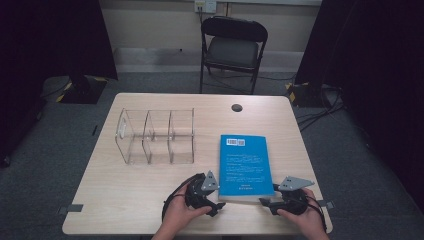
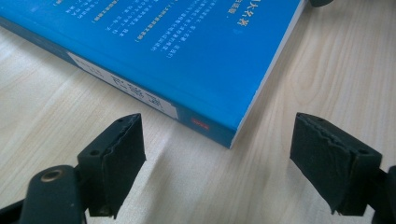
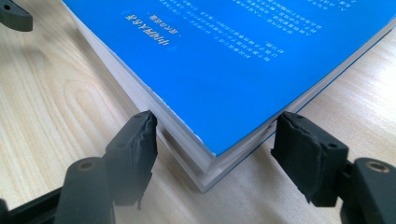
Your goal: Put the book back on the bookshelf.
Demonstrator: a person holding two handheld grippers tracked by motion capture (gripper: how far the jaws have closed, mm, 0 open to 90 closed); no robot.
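Note:
A blue book point(image 1: 244, 162) lies flat on the wooden table point(image 1: 130, 190), barcode at its far end. My left gripper point(image 1: 220, 202) sits at the book's near left corner. In the left gripper view the jaws of the left gripper point(image 2: 217, 163) stand open, and the corner of the book point(image 2: 187, 46) lies just beyond the pads, apart from them. My right gripper point(image 1: 265, 201) is at the near right corner. In the right gripper view the right gripper point(image 3: 215, 140) has that corner of the book point(image 3: 233, 56) between its pads, and both pad tips touch its edges.
A clear acrylic organizer point(image 1: 155, 136) with three compartments stands left of the book. A small black round cap point(image 1: 236, 107) sits in the tabletop near the far edge. A black folding chair point(image 1: 232, 47) stands behind the table.

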